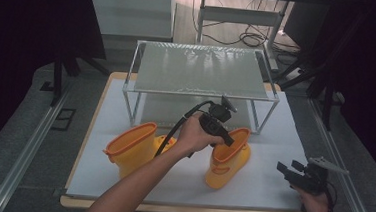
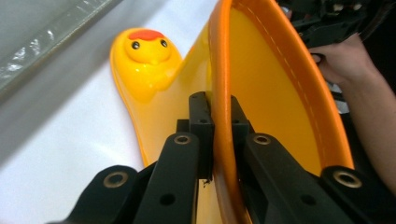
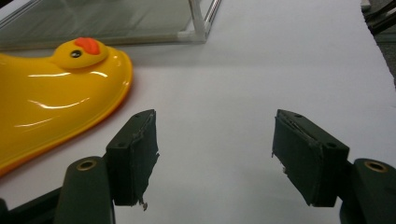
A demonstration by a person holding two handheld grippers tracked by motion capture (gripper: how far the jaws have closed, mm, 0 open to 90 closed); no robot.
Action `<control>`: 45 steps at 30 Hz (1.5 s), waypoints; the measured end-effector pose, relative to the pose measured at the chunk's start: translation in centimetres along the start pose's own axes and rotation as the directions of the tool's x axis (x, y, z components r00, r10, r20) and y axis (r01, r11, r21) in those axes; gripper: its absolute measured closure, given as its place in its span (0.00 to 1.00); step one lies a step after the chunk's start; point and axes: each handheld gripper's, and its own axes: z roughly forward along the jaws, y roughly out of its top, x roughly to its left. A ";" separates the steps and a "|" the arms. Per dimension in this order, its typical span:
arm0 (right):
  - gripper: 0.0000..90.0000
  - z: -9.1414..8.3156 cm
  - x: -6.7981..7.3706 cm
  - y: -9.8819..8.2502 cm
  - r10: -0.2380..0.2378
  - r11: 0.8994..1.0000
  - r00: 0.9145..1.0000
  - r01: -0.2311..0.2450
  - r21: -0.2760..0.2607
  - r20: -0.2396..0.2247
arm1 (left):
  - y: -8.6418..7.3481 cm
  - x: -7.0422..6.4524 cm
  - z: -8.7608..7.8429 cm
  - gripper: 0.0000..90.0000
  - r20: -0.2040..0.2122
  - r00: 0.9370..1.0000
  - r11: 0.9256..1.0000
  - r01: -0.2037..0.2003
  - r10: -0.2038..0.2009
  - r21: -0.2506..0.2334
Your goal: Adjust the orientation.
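Note:
Two yellow rubber boots with orange rims stand on the white mat (image 1: pixel 180 185). The left boot (image 1: pixel 132 149) stands free. My left gripper (image 1: pixel 225 137) is shut on the top rim of the right boot (image 1: pixel 228 161). In the left gripper view the jaws of my left gripper (image 2: pixel 213 109) pinch the orange rim of that boot (image 2: pixel 266 84), one jaw inside and one outside, with the duck-face toe (image 2: pixel 147 46) beyond. My right gripper (image 1: pixel 285 170) hovers open near the mat's front right. The right gripper (image 3: pixel 215 156) holds nothing, and the boot's toe (image 3: pixel 51 102) lies to its left.
A metal-framed shelf (image 1: pixel 201 69) with a grey top stands at the back of the mat, its corner leg (image 3: pixel 201 21) ahead of the right gripper. Bare white mat (image 3: pixel 261 70) stretches between the right boot and the right edge. Cables lie on the floor behind (image 1: pixel 251 37).

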 end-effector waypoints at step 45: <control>0.34 0.4 0.6 -0.1 -0.011 1.000 1.000 0.011 0.010 -0.006 | -13.1 3.7 -10.2 0.96 -0.157 0.986 0.997 -0.055 0.062 0.051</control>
